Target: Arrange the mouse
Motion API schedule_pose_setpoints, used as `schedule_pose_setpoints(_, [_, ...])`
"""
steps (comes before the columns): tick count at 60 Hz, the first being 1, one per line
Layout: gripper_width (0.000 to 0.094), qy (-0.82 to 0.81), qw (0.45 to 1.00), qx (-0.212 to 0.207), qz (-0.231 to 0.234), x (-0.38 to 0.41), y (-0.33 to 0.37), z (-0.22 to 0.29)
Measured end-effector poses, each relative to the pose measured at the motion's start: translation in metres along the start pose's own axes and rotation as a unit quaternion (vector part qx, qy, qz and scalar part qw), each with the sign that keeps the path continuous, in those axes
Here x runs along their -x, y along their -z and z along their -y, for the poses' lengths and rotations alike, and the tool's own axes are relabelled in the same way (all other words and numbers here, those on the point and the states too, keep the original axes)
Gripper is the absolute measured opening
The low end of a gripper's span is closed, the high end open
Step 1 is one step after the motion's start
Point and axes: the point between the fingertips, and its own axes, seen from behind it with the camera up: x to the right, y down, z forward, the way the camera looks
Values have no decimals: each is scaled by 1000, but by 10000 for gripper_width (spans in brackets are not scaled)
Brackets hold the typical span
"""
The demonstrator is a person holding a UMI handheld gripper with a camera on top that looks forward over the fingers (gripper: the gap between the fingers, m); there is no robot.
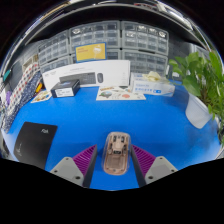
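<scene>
A beige-pink mouse [116, 153] lies on the blue table [120, 118], lengthwise between my fingers. My gripper [116, 160] is open. Its purple pads [86, 159] stand either side of the mouse, with a strip of blue table showing between each pad and the mouse, narrower at the right. A black mouse pad [35, 143] lies flat on the table to the left of the fingers.
Beyond the fingers stand a white keyboard box [85, 77], a small black box [66, 88], leaflets [118, 93] and a white box [152, 86]. A green plant [200, 75] is at the right. Shelves of grey bins [110, 40] line the back.
</scene>
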Motion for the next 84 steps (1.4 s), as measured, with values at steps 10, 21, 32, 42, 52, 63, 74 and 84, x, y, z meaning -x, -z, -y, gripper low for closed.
schedule_pose_setpoints(10, [473, -6, 1000, -2, -8, -4, -11, 9])
schedule_pose_setpoints(21, [385, -2, 1000, 1, -10, -3, -13, 9])
schedule_pose_setpoints(32, [343, -25, 999, 23, -20, 3, -4, 23])
schedule_pose_setpoints(42, [342, -22, 998, -44, -39, 49, 43, 106])
schedule_pose_setpoints(52, [343, -18, 995, -94, -34, 143, 84, 161])
schedule_pose_setpoints(63, [342, -5, 996, -84, -9, 252, 77, 142])
schedule_pose_setpoints(74, [340, 1, 1000, -16, 9, 313, 30, 59])
schedule_pose_setpoints(84, [341, 10, 999, 35, 1, 316, 0, -3])
